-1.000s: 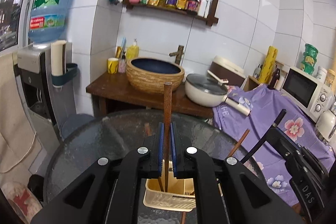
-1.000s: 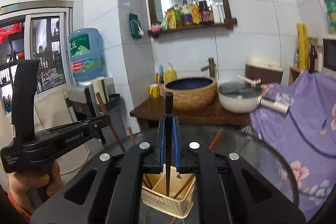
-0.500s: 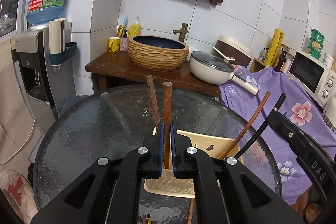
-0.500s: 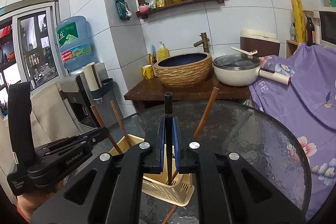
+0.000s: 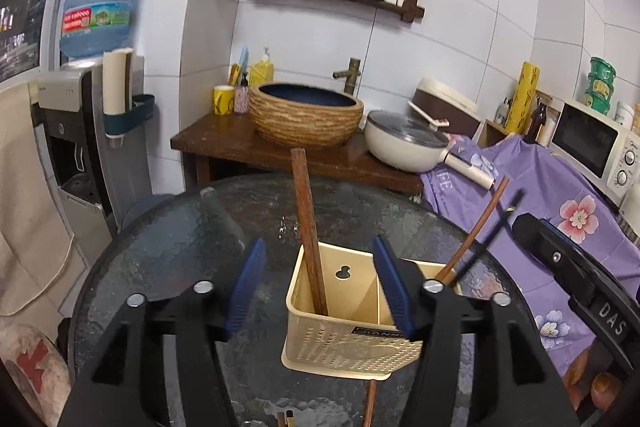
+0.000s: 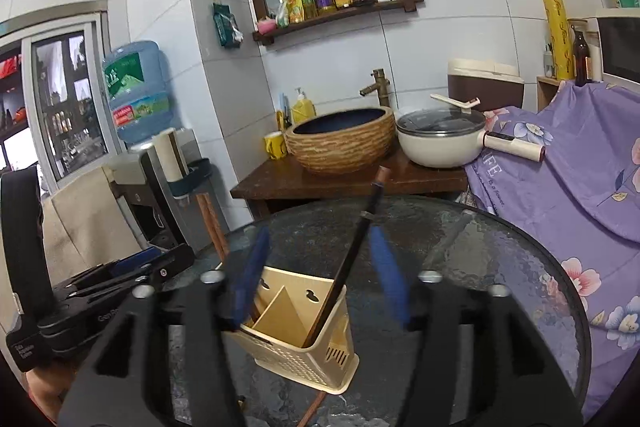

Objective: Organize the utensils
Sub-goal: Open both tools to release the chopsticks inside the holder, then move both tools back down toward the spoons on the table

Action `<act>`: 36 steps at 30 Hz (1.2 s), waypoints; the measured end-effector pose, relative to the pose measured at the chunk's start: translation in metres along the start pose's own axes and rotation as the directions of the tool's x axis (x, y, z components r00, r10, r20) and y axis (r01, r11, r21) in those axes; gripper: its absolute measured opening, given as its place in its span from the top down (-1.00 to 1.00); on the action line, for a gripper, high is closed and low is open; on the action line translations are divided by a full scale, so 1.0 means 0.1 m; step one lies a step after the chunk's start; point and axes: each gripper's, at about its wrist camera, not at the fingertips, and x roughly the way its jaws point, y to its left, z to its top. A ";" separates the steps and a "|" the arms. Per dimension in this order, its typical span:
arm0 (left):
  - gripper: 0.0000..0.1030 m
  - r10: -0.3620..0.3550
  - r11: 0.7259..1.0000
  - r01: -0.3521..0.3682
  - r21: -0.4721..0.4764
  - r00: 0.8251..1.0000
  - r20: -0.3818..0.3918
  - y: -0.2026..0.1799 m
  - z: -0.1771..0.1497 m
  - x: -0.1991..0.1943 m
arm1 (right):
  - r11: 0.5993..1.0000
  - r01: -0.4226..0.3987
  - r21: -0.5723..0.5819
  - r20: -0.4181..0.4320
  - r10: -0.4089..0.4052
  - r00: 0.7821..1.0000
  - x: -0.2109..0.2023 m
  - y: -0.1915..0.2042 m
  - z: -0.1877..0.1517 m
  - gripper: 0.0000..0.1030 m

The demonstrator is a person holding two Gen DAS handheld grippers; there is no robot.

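We note the left gripper (image 5: pixel 320 279) with its ribbed blue pads spread apart; its jaws have just been opening, and a brown wooden chopstick (image 5: pixel 306 227) stands free between them, touching neither pad. It leans in the left compartment of the cream plastic utensil basket (image 5: pixel 344 343), a boxy holder with perforated walls and a central divider, sitting on the round, dark, pebbled glass table (image 5: pixel 160 259). The right gripper (image 6: pixel 320 275) has likewise just been opening; a slim black chopstick (image 6: pixel 352 251) tilts loose between its parted pads, its lower end in the basket's right compartment. More chopsticks lie flat on the glass at the near edge (image 5: pixel 370 403).
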 end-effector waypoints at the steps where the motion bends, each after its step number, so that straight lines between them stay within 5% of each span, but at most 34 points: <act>1: -0.18 -0.004 1.000 0.004 0.004 1.000 0.009 0.00 -0.02 -0.05 | 1.000 0.013 -0.021 0.008 -0.013 1.000 -0.05 0.02 -0.03 -0.10; 6: -0.67 0.015 1.000 -0.015 -0.007 1.000 0.021 0.14 -0.27 -0.28 | 0.998 0.024 -0.062 -0.024 -0.025 0.999 -0.21 0.06 -0.23 -0.11; 13: -0.70 0.067 0.997 -0.069 -0.016 0.991 -0.118 0.45 -0.89 -0.33 | 0.993 0.008 -0.118 -0.196 -0.032 0.980 -0.29 0.09 -0.82 -0.18; 25: -0.26 0.079 0.996 -0.086 -0.012 0.953 -0.293 0.67 -1.67 -0.37 | 0.983 -0.025 -0.181 -0.429 -0.056 0.902 -0.37 0.23 -1.92 -0.18; 36: -0.07 0.058 0.998 -0.068 -0.016 0.940 -0.335 0.62 -1.86 -0.39 | 0.974 -0.057 -0.220 -0.521 -0.068 0.851 -0.23 0.35 -2.23 -0.18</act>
